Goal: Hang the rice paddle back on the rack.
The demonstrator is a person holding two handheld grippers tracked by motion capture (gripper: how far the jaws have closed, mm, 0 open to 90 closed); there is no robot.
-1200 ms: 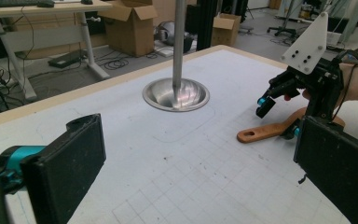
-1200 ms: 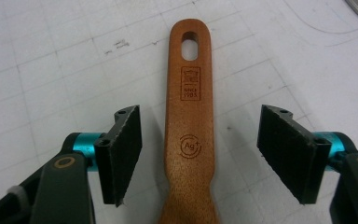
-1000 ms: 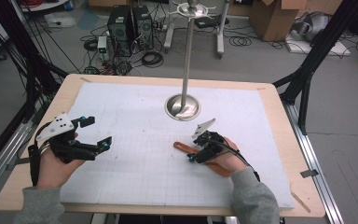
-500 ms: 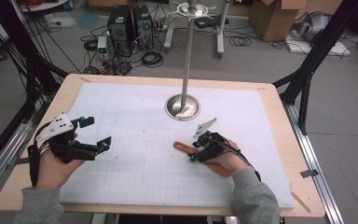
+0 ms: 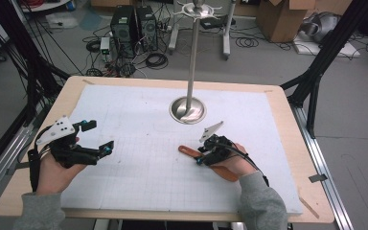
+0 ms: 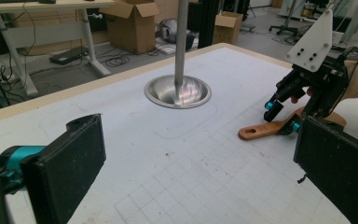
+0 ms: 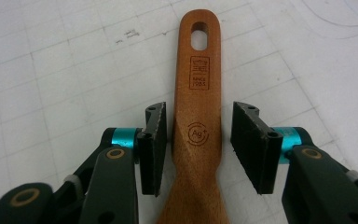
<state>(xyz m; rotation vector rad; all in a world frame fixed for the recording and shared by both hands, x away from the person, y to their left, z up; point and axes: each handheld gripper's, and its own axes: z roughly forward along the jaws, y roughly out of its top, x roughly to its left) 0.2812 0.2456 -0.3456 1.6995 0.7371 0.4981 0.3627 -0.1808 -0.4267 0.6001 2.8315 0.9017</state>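
While closing in on the wooden spatula (image 7: 198, 126), right tongs (image 7: 199, 144) not clamped yet, handle flat on the desk (image 5: 139, 191) between both pads, small gaps either side. Grab looks imminent. Left tongs (image 6: 200, 158) wide apart, holding nothing, well off to the side.

From my seat, the stand base (image 5: 188, 109) sits at twelve o'clock on the mat (image 5: 139, 187); the wooden spatula (image 5: 188, 150) lies at four o'clock of it.

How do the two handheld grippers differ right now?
The right gripper has a wooden spatula lying between its jaws, which have just been closing, with gaps still showing; the left gripper has nothing between its wide-open jaws. The right points down at the table mat; the left is held more level. Both have black pads.
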